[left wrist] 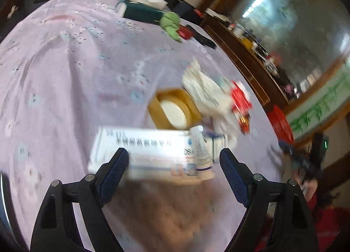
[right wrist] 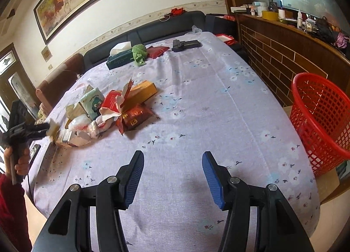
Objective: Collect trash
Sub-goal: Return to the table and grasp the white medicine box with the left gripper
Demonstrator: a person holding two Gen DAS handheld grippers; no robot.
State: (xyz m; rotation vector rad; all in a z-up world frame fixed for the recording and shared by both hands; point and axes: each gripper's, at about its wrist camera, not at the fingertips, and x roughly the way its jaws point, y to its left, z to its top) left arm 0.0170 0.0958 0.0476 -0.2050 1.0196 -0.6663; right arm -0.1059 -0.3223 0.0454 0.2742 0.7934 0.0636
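Soft matt cloth (right wrist: 196, 103) with a flower print covers the counter. At three o'clock in the right wrist view stands a glossy red plastic mesh basket (right wrist: 323, 120). The carton (left wrist: 140, 153) is smooth white card; the pads (right wrist: 211, 177) are ribbed blue rubber.

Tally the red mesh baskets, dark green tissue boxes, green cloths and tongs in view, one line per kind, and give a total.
Red mesh basket: 1
Dark green tissue box: 1
Green cloth: 1
Tongs: 2, left tongs and right tongs
Total: 5
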